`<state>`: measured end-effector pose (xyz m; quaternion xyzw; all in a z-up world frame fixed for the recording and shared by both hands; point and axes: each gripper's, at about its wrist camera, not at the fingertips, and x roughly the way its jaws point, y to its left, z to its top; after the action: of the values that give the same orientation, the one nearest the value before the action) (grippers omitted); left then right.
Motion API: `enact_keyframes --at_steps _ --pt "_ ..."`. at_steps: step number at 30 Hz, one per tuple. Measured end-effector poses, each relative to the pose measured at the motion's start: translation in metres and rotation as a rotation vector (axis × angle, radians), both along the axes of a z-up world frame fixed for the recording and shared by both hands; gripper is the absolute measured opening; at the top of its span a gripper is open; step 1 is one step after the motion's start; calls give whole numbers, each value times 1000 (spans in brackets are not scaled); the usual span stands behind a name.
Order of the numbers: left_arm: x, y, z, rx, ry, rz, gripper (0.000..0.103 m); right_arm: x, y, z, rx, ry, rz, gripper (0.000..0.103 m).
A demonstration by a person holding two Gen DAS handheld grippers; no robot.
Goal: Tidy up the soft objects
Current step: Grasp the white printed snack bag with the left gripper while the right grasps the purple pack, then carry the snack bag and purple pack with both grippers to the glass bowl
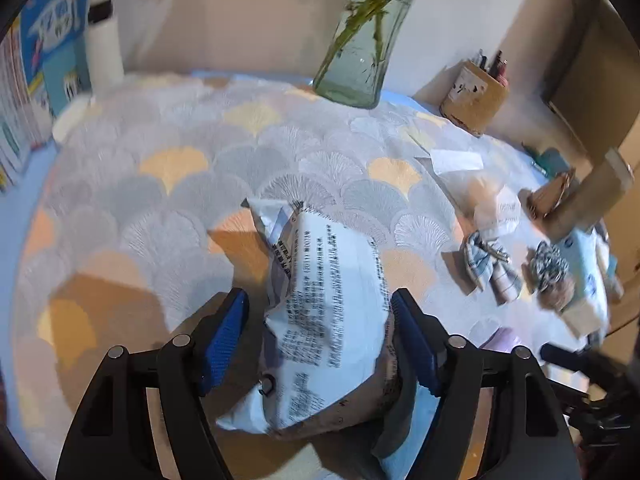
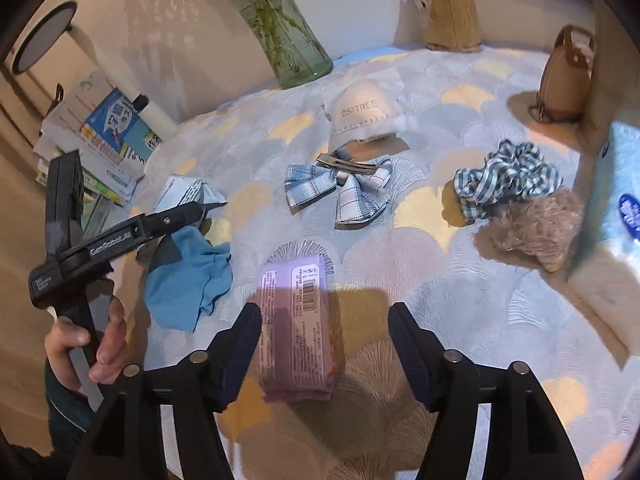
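My left gripper (image 1: 320, 320) is open around a white printed soft packet (image 1: 320, 320) that lies between its jaws over a blue cloth (image 2: 188, 280); the right pad (image 1: 412, 344) is near the packet, the left pad stands apart. The left gripper also shows in the right wrist view (image 2: 200, 210). My right gripper (image 2: 324, 344) is open, with a purple tissue pack (image 2: 298, 320) between its fingers on the patterned tablecloth (image 2: 440, 288). Farther off lie a plaid bow clip (image 2: 340, 192), a white mask (image 2: 364, 114), a checked scrunchie (image 2: 508, 180) and a furry brown scrunchie (image 2: 536, 228).
A glass vase (image 2: 288, 40) with stems and a pen holder (image 2: 450, 12) stand at the back by the wall. A brown round bag (image 2: 566, 80) and a tissue box (image 2: 616, 200) are at the right. Stacked books (image 2: 104, 132) sit at the left.
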<state>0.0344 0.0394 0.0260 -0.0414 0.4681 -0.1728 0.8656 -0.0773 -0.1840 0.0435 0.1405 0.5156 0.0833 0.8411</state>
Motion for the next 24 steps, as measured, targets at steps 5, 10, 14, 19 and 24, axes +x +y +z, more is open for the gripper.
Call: enact_keyframes --at_steps 5,10,14,19,24 --pt "-1 58 11 -170 -16 177 57 -8 16 1 -83 -32 33 80" --pt "-6 100 2 -265 33 242 58 -7 25 -7 -139 -25 36 80" --pt "-12 118 -10 -390 71 245 64 -6 35 -12 -144 -21 48 80" --pt "-13 106 -10 -346 72 234 69 -8 48 -5 -179 -52 68 80" --pt "-10 96 -10 -268 50 228 69 0 80 16 -260 -137 134 80"
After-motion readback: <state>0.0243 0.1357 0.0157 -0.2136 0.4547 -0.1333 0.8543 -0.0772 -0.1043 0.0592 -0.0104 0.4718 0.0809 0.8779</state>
